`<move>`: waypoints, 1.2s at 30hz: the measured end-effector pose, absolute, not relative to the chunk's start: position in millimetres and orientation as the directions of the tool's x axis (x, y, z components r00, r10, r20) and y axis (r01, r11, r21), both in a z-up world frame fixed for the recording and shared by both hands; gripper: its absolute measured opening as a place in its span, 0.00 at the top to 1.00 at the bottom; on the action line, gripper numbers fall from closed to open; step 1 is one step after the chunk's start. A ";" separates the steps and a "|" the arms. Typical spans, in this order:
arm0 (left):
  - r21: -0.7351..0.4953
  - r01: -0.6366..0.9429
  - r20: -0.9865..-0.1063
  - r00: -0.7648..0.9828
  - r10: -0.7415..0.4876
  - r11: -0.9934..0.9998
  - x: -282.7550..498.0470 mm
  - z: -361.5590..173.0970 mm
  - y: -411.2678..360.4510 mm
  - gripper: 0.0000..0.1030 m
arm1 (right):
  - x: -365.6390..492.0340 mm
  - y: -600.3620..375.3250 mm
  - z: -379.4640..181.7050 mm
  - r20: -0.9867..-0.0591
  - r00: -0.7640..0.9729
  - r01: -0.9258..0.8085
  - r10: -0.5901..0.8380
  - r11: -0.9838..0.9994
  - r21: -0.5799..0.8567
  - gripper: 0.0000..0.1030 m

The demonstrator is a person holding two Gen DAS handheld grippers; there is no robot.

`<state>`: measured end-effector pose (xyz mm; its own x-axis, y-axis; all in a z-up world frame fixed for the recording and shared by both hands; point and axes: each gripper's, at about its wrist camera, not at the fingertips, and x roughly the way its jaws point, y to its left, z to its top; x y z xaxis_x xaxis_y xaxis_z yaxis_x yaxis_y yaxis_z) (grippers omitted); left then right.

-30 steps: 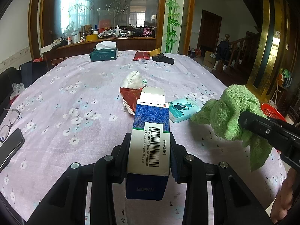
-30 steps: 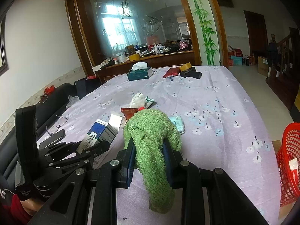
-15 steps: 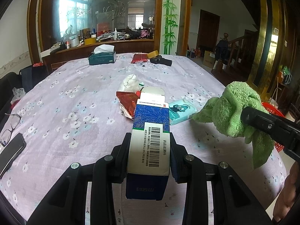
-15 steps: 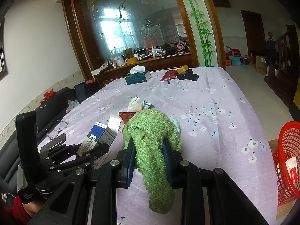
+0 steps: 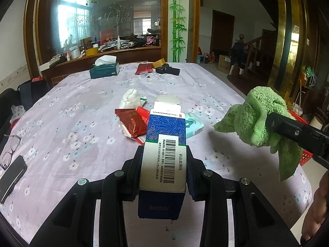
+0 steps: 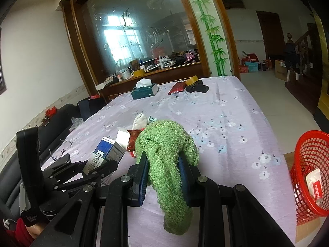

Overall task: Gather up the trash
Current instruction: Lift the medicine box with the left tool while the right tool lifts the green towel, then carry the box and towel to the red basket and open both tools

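Box (image 5: 165, 142) sits clamped in left hand-held gripper (image 5: 164, 165), cloth (image 6: 164, 152) in right (image 6: 163, 171).

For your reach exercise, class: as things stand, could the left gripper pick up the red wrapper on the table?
Probably not yet. The left gripper is shut on the blue medicine box, so nothing else fits between its jaws. The path to the red wrapper otherwise looks clear.

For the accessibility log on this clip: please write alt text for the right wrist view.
The right gripper holds a bunched green towel in its jaws above a table with a lilac floral cloth. At left the left gripper grips a blue and white carton; a red mesh basket stands beyond the table's right edge.
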<state>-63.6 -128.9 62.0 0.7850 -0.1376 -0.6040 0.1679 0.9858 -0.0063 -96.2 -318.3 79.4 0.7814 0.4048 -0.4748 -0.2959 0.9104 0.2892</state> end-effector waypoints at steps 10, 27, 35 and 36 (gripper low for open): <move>0.019 0.203 -0.596 0.788 -0.152 0.979 -63.4 67.8 -149.3 0.67 | -105.5 -345.5 87.5 -0.443 0.807 -0.263 0.391 0.909 0.323 0.71; -0.039 0.454 -0.610 0.695 -0.381 0.890 -61.5 100.1 -232.6 0.66 | -141.2 -462.2 115.6 -0.346 0.917 -0.046 0.196 0.917 0.397 0.71; -0.173 0.625 -0.655 0.505 -0.562 0.762 -51.1 101.6 -330.4 0.66 | -153.3 -550.2 101.0 -0.390 0.920 0.158 0.037 0.876 0.456 0.71; -0.185 0.640 -0.656 0.484 -0.579 0.745 -49.1 100.2 -347.0 0.66 | -153.4 -559.6 97.5 -0.402 0.915 0.179 0.026 0.869 0.462 0.71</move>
